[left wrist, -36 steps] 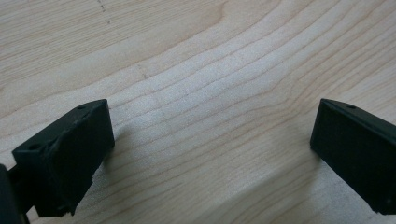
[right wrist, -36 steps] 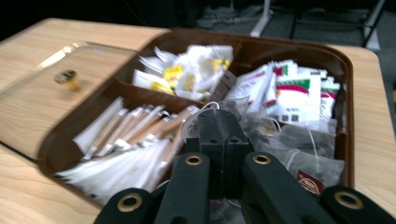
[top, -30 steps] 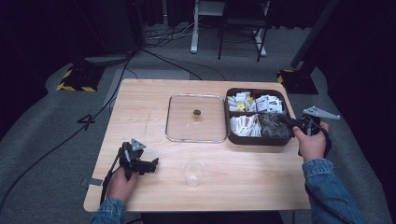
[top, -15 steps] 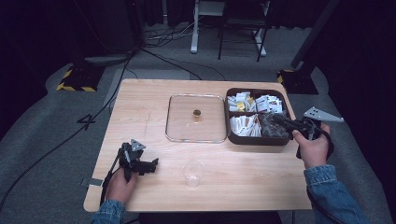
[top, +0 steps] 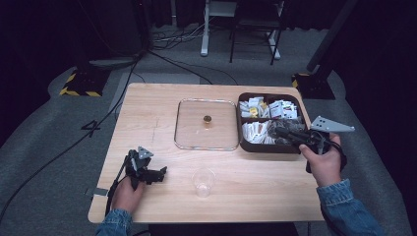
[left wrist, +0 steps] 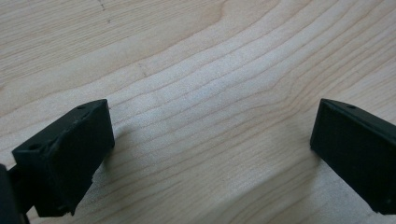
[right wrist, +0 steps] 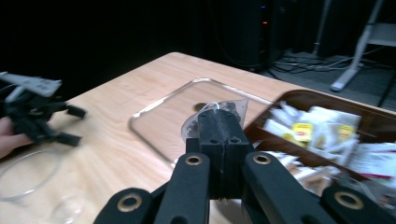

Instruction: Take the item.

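My right gripper [top: 281, 132] hovers over the front right part of the dark brown box [top: 244, 143]. In the right gripper view its jaws are pressed together on a small clear sachet [right wrist: 204, 120] with dark contents, right gripper [right wrist: 219, 114] pointing toward the glass lid [right wrist: 159, 116]. The box [right wrist: 299, 98] holds several white and yellow sachets [top: 268, 109]. My left gripper [top: 161, 173] rests on the table near the front left; its jaws stand wide apart over bare wood in the left gripper view, left gripper [left wrist: 210, 144]. A clear plastic cup [top: 203, 181] stands between the two hands.
A square glass lid [top: 189, 130] with a small round knob [top: 207, 118] lies flat at the table's middle, left of the box. The wooden table [top: 147, 108] has bare wood at the back left. Dark floor, cables and stands surround it.
My right hand has lifted and drawn slightly toward the table's near side, with the sachet still between the jaws. The left hand and gripper have stayed put.
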Action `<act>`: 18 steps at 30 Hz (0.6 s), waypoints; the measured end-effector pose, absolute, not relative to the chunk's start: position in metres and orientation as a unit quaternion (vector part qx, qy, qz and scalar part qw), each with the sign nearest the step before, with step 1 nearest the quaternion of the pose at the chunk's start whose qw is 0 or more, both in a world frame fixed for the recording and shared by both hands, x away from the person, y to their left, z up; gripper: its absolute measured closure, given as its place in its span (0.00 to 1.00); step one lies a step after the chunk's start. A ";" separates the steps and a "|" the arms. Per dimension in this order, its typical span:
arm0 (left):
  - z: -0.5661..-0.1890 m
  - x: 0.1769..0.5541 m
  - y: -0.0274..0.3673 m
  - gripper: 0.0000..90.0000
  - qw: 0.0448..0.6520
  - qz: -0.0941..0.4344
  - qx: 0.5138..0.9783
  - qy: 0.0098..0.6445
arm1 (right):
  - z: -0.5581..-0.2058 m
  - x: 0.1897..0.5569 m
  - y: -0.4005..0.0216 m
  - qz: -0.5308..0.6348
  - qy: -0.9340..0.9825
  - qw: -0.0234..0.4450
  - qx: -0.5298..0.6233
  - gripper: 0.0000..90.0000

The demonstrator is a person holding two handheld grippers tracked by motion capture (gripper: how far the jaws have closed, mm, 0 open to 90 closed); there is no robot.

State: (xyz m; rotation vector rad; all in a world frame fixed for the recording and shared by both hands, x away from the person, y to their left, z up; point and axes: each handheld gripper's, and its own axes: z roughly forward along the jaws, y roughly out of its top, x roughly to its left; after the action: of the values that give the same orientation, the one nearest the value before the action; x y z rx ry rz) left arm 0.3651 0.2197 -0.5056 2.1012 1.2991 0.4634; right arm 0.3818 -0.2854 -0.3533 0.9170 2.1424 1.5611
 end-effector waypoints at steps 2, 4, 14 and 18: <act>-0.506 0.365 0.220 0.00 0.309 0.175 0.795 0.491 | -0.352 0.378 -0.280 0.548 0.757 0.165 0.316 1.00; -0.506 0.365 0.220 0.00 0.309 0.174 0.796 0.491 | -0.349 0.371 -0.268 0.551 0.763 0.158 0.299 1.00; -0.506 0.365 0.220 0.00 0.309 0.175 0.795 0.492 | -0.345 0.353 -0.231 0.555 0.783 0.128 0.251 1.00; -0.506 0.365 0.220 0.00 0.310 0.176 0.794 0.493 | -0.344 0.348 -0.219 0.558 0.788 0.116 0.233 1.00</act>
State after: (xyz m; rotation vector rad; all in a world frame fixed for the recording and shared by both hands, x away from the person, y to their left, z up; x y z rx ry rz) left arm 0.3646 0.2197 -0.5058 2.0967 1.3028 0.4640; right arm 0.3480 -0.2190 -0.3441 0.6828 2.3080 1.6333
